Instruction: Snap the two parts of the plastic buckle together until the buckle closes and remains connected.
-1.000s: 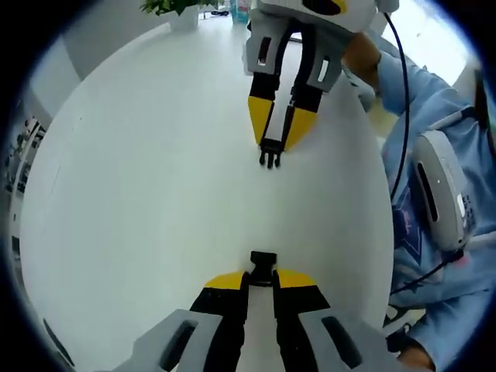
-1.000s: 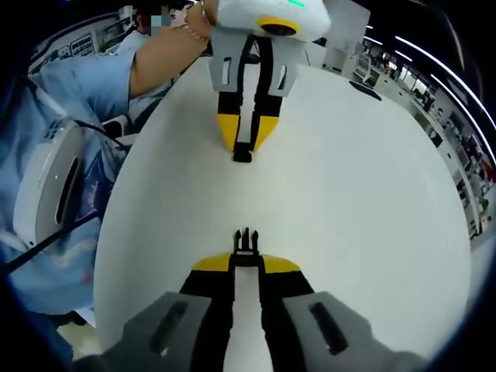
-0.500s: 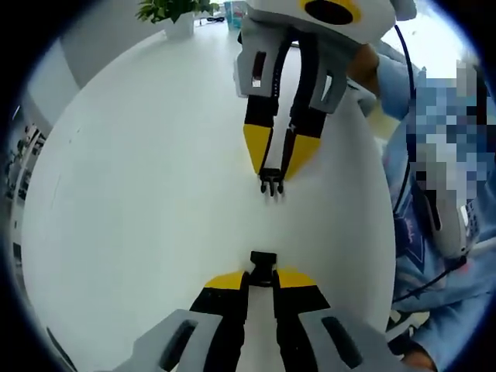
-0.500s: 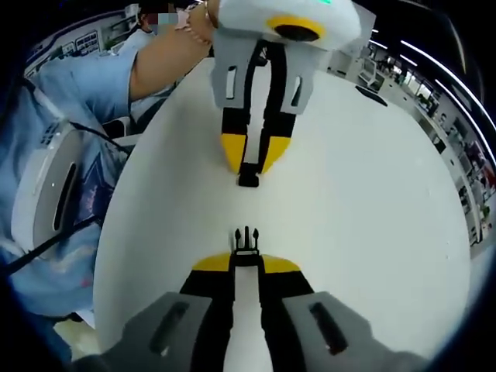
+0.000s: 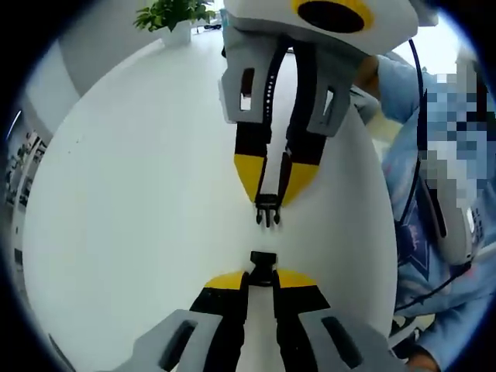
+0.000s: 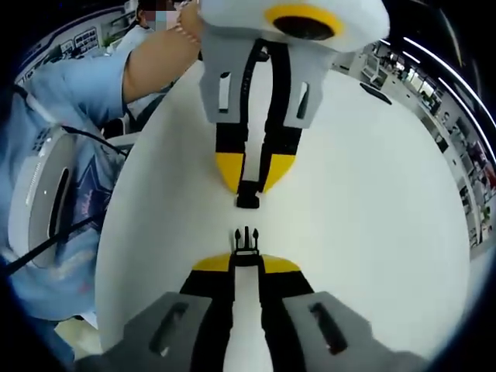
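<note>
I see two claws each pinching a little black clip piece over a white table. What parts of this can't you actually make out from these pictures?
- Socket half: in the left gripper view, its rear is hidden between the left gripper tips.
- Pronged half: in the right gripper view, its rear is hidden inside the right gripper.
- Any strap on either half: too small to tell.
- White table: its near edge is cut off in both views.
</note>
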Motion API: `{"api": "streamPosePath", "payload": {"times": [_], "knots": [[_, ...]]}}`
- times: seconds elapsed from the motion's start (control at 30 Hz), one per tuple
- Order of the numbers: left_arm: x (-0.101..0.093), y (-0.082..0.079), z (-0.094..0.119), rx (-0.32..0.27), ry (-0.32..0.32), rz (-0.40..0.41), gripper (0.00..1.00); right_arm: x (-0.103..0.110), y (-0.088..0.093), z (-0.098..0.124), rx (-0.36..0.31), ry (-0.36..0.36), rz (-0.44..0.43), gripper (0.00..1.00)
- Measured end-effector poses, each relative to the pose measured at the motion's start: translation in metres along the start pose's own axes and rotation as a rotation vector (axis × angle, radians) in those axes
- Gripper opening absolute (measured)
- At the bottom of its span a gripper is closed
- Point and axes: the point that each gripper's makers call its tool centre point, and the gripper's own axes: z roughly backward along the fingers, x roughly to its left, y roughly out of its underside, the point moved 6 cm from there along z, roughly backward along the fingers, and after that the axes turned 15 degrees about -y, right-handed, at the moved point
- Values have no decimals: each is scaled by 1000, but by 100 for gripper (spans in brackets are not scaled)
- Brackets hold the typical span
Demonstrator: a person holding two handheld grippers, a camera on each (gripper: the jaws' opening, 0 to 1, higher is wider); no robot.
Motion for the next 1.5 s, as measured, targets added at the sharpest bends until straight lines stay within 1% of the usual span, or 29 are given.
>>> {"api": "streamPosePath", "payload": {"times": [0.43, 0.7, 0.87, 1.0, 1.17, 1.33, 1.5], "knots": [[0, -1, -2, -14, 2, 6, 11, -3, 0, -3, -11, -7, -2, 12], [0, 0, -4, -23, 5, -14, 12, -4, 0, -5, -6, 0, 11, 14], [-3, 2, -4, -33, 15, -28, 14, -3, 2, -6, -25, -7, 7, 14], [0, 7, -4, -28, -2, -33, 15, -4, 3, -7, -38, -10, 0, 14], [1, 7, -4, -36, 0, -26, 15, -6, 2, -7, -48, -21, -7, 14], [1, 6, -5, -41, -5, -46, 12, -5, 3, -9, -58, -29, -12, 12], [0, 6, -5, -47, 7, -53, 12, -5, 2, -10, -57, -24, -9, 12]]}}
